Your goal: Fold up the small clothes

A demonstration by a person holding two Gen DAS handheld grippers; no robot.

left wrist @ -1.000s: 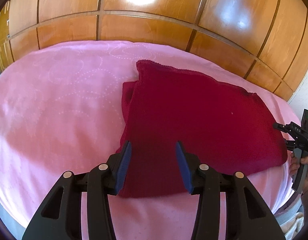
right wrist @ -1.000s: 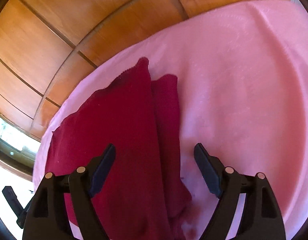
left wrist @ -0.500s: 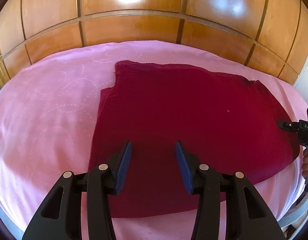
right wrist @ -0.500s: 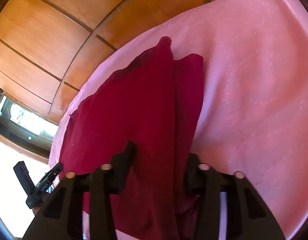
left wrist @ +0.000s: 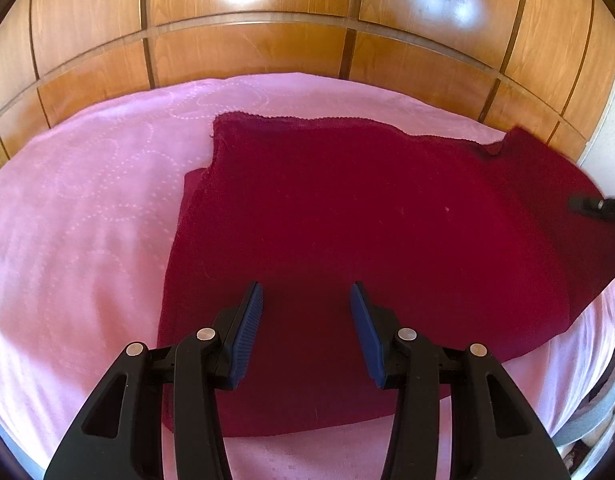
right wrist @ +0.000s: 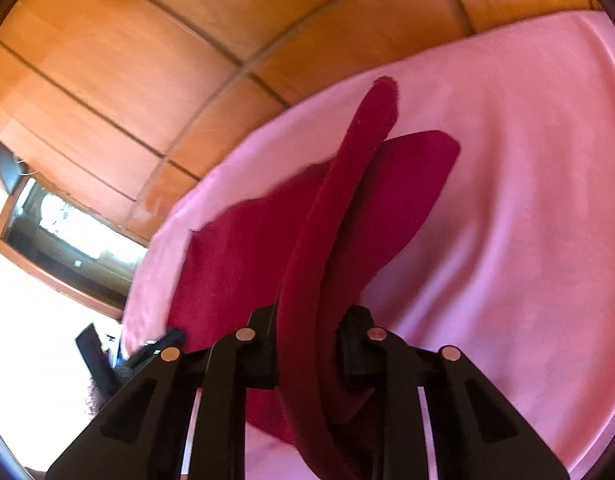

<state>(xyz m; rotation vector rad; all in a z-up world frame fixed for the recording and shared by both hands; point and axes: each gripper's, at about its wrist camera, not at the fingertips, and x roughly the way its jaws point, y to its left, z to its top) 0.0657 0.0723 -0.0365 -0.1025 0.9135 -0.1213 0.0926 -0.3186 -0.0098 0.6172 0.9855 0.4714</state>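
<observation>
Lifted now, one dark red garment (right wrist: pixel 307 280) rises pinched in the right gripper (right wrist: pixel 307 344); left gripper (left wrist: pixel 306 312) hovers spread above it.

Garment (left wrist: pixel 367 240) on bedspread (left wrist: pixel 87 220), before headboard (left wrist: pixel 247 52)

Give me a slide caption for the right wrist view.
Right gripper shut on the dark red garment, raising its edge off the pink bedspread.

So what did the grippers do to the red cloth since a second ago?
The right gripper closed on the red cloth's edge and lifted it off the pink bedcover; before, it was open above it. The left gripper slid further over the cloth. It stayed open, holding nothing, and most of the cloth still lies flat.
</observation>
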